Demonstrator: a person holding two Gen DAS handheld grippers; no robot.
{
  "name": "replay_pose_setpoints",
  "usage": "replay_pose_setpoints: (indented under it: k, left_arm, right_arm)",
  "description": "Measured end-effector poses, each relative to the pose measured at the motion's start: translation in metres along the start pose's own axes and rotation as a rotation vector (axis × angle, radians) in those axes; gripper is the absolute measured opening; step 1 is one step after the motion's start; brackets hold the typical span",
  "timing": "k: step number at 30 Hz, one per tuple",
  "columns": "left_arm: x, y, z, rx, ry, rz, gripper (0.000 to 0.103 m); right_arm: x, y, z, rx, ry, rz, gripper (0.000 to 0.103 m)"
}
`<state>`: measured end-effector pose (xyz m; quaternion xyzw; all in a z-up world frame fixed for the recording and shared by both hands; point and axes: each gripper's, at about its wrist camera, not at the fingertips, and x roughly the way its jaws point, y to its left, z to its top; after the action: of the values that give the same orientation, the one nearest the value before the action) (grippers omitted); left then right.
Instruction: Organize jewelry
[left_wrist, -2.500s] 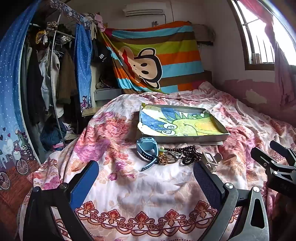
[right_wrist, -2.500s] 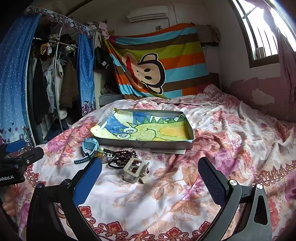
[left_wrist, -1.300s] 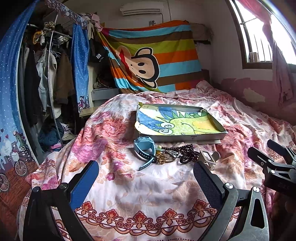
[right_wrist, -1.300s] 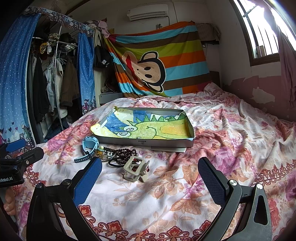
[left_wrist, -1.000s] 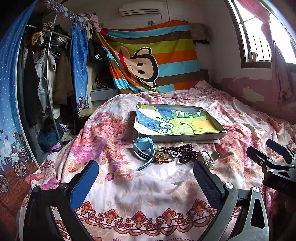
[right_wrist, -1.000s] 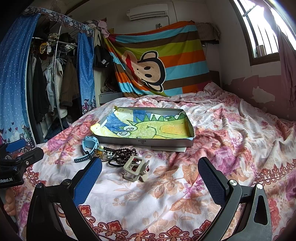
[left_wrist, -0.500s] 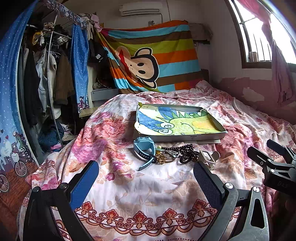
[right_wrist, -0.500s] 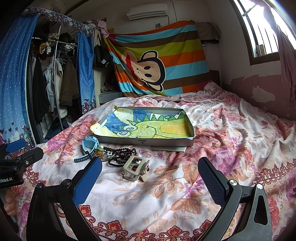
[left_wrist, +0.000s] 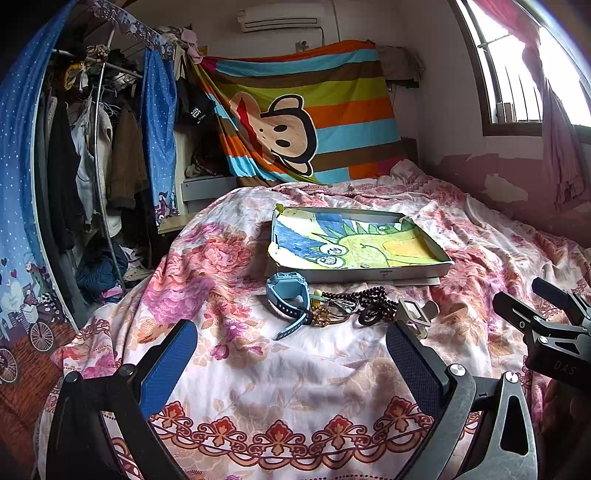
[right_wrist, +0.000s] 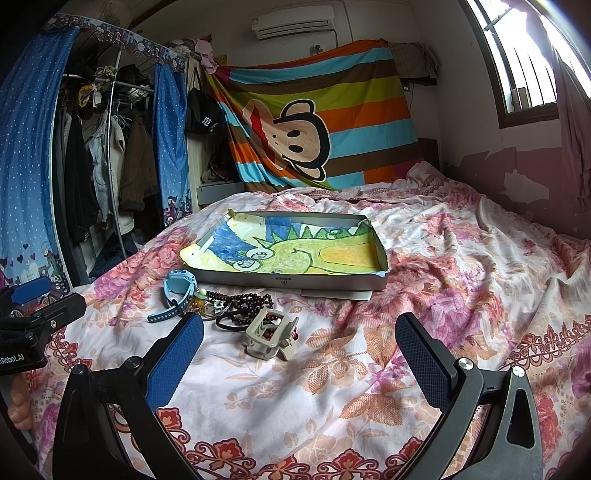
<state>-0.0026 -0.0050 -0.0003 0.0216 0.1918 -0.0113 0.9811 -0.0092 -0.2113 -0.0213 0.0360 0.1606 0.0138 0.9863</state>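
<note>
Right now both of my tongs hang above the near end of the bed (left_wrist: 295, 376), each spread wide with nothing between its blue pads. My left tongs (left_wrist: 291, 350) point at the small heap of jewelry; my right tongs (right_wrist: 299, 347) sit a little further to the right, and each pair shows at the edge of the other's view.

The jewelry lies in a loose row on the floral bedspread, just in front of the shallow tray (right_wrist: 295, 282), none of it inside. At the left end is a light blue watch (left_wrist: 290, 301), its strap curled and one end trailing toward me. Touching it is a tangle of gold-coloured and silvery pieces (left_wrist: 332, 312), too small to tell apart. Next comes a string of dark beads (right_wrist: 245, 301), bunched up, and at the right end a pale grey clip-like piece (right_wrist: 271, 334) lying tilted on the cloth, just beside the beads.

The tray is lined with a crayon drawing of a green spiky creature on blue and yellow.
</note>
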Motion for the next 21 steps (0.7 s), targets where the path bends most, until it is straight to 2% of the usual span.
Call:
replay_pose_setpoints:
  k: [21]
  left_arm:
    - [0.0001, 0.0, -0.0001, 0.001, 0.001, 0.001, 0.103]
  right_arm:
    - [0.0016, -0.0003, 0.0042, 0.002, 0.005, -0.001, 0.102]
